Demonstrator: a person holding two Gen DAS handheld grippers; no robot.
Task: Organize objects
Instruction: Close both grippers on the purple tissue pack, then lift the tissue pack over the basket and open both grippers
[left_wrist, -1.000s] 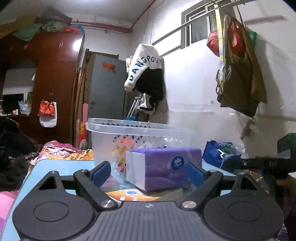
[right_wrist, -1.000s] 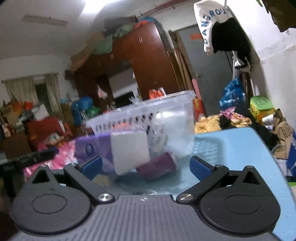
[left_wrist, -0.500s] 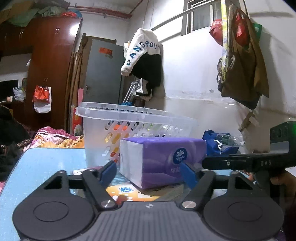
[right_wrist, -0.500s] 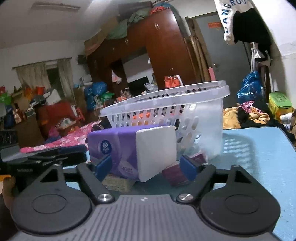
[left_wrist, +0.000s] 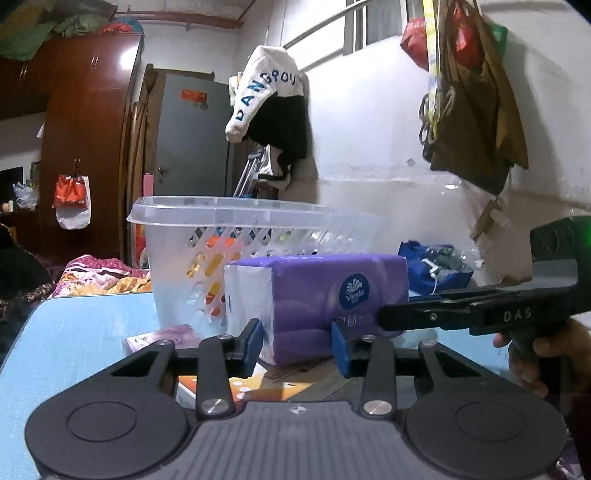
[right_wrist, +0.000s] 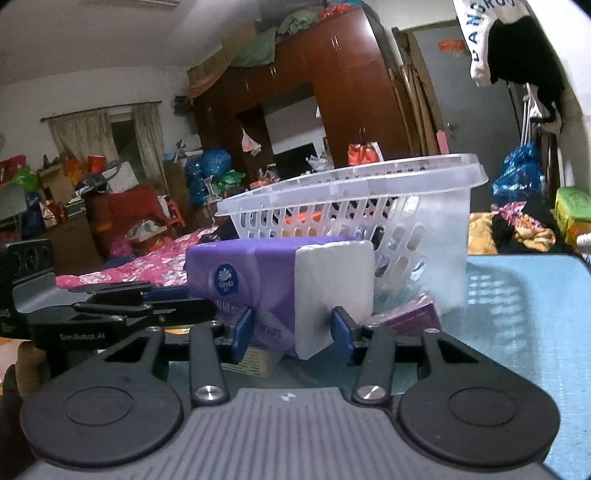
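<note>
Now, grip: my left gripper and my right gripper each have their blue pads pressed on the Vinda tissue pack, 1 at each end, so both are narrowed onto it.
Left side: my left pads pinch the pack's lower front edge near its white end; in this view my right tool reaches in from the right to the far end.
Right side: my right pads straddle the corner where the purple wrap meets the white end face.
Pack position: it sits above a flat orange box and other packets on the blue table, near the table's middle; I cannot tell whether it rests on them or is lifted clear.
Long axis: it runs across from 1 tool to the other, roughly parallel to the basket's near wall.
Key relation: the clear plastic basket stands directly behind the pack, its rim higher than the pack's top.
Nearer hand: neither; both are at the pack.
Judgement: the pack likely has to rise above that rim, then travel forward, kept level between my 2 hands.
Other item: a small purple packet lies at the basket's base.
</note>
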